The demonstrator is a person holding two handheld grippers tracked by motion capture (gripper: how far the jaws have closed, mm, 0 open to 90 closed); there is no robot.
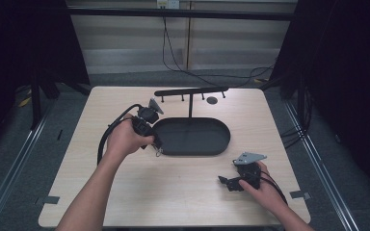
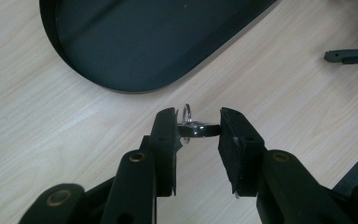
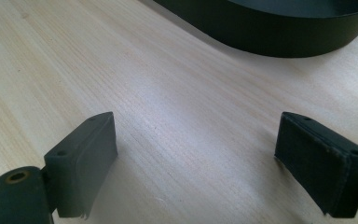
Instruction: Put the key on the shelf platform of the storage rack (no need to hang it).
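One tray (image 1: pixel 192 137), one hook stand (image 1: pixel 191 91) rising behind it, one ringed metal piece (image 2: pixel 196 128) between the left gripper's (image 2: pixel 196 122) jaws, two grippers.

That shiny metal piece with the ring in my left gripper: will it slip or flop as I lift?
The metal piece looks polished and thin, so it may slip between the left gripper pads. Its ring seems loose and will likely swing. Probably light and rigid.
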